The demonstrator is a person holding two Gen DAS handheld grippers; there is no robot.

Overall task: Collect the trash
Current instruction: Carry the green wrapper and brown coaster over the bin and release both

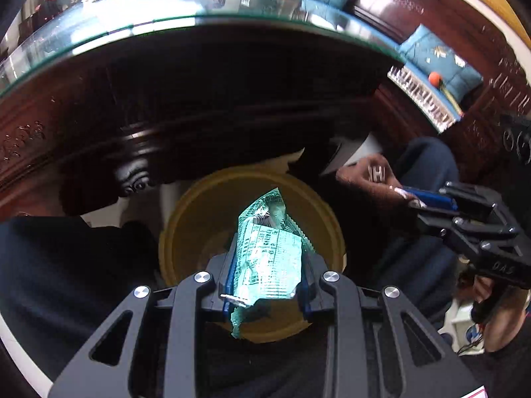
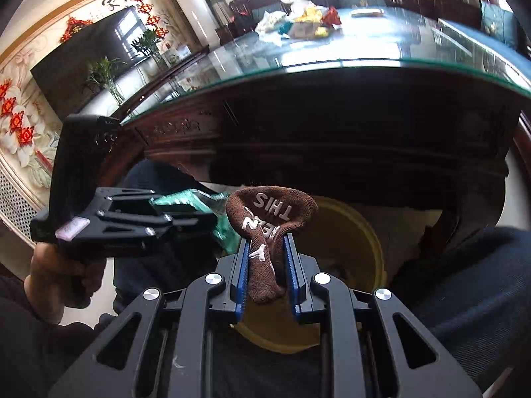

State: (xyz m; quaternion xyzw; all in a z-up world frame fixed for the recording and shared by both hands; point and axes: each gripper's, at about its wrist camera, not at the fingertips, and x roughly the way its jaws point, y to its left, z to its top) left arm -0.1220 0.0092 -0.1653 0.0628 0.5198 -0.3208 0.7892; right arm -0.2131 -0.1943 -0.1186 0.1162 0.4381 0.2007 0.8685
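The left gripper [image 1: 265, 285] has its jaws closed on a crumpled green wrapper [image 1: 270, 248], held directly over the open mouth of a yellow bin [image 1: 186, 232] that stands on the floor below. The wrapper's print is too creased and blurred to read, and its lower end is tucked behind the jaws. The right gripper [image 2: 265, 275] has its jaws closed on a brown sock [image 2: 265, 232] with white lettering; only "THIS" reads clearly, the rest being folded into the cloth. The sock hangs above the near left part of the bin's rim [image 2: 375, 242]. The bin's inside is dim and largely covered by the two held items, so its contents cannot be made out.

In the right wrist view the left gripper's body [image 2: 132, 222] and the hand [image 2: 63, 278] holding it sit at the left, the wrapper poking out just beside the sock.

Beyond the bin rises a dark carved wooden table with a glass-topped surface [image 2: 365, 49]. A pile of mixed litter [image 2: 305, 20] lies on its far part, too small and blurred to sort. Blue cushions [image 1: 441, 56] rest on dark wooden seating at the right. At the far left are a dark television [image 2: 83, 66], potted plants [image 2: 106, 69] and red ornaments on a floral relief wall [image 2: 16, 116].
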